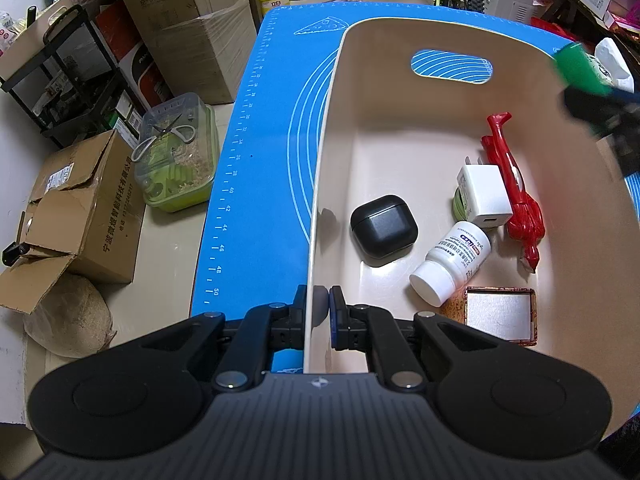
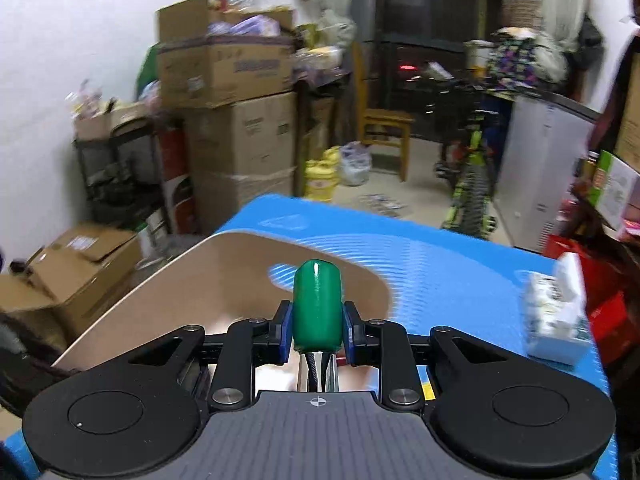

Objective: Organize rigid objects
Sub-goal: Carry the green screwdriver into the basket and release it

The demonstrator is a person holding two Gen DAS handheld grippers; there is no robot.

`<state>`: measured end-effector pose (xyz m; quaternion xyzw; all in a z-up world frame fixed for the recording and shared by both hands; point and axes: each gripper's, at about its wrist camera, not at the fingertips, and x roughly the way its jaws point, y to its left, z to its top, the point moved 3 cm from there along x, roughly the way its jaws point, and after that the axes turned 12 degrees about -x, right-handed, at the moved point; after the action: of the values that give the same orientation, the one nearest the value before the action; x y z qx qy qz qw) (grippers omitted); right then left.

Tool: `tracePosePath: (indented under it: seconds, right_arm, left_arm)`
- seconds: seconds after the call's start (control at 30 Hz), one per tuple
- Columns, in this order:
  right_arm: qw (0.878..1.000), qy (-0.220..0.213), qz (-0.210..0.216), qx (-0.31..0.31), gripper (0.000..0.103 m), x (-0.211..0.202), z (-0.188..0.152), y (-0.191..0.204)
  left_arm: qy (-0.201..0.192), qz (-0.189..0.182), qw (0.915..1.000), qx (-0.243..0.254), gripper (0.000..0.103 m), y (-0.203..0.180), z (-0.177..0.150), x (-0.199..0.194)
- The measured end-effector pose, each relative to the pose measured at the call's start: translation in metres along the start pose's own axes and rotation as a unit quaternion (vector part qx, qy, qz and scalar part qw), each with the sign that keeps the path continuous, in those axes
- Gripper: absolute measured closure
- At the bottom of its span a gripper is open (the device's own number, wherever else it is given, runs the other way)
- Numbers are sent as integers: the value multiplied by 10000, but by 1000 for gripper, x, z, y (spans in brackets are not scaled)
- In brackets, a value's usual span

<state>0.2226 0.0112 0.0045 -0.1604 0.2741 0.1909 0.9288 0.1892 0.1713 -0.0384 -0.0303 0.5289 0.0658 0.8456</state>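
Note:
A beige bin stands on the blue mat. My left gripper is shut on the bin's near left wall. Inside lie a black earbud case, a white pill bottle, a white charger, a red toy figure and a small patterned box. My right gripper is shut on a green-handled tool with a metal shaft, held above the bin; it shows blurred at the right of the left wrist view.
A white tissue pack lies on the mat's right side. Cardboard boxes, a green container with scissors, a shelf rack and a sack stand on the floor at left. A bicycle and a chair stand beyond.

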Motion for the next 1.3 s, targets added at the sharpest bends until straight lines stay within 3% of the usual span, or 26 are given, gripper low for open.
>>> tracePosePath:
  seconds: [0.23, 0.47, 0.6, 0.73, 0.87, 0.93, 1.3]
  right_arm:
    - [9959, 575, 366, -587, 69, 29, -1, 49]
    - [9835, 1561, 614, -683, 69, 57, -19, 62]
    - [9793, 1807, 605, -687, 69, 60, -24, 64]
    - [9832, 1634, 600, -557, 40, 50, -22, 59]
    - [9893, 1326, 483, -361, 33, 33, -16, 43]
    - [9928, 1131, 323, -218, 24, 21, -13, 32]
    - [9978, 535, -328, 207, 11, -24, -4, -28]
  left_arm:
    - [0, 9, 10000, 11, 91, 0, -1, 0]
    - [-9, 13, 10000, 21, 91, 0, -1, 0]
    - [-3, 7, 10000, 19, 91, -1, -2, 0]
    - [-6, 9, 10000, 22, 91, -1, -2, 0]
    - [-7, 12, 10000, 26, 91, -2, -2, 0]
    - [-5, 16, 10000, 28, 91, -2, -1, 0]
    - [-8, 24, 10000, 32, 91, -2, -1, 0]
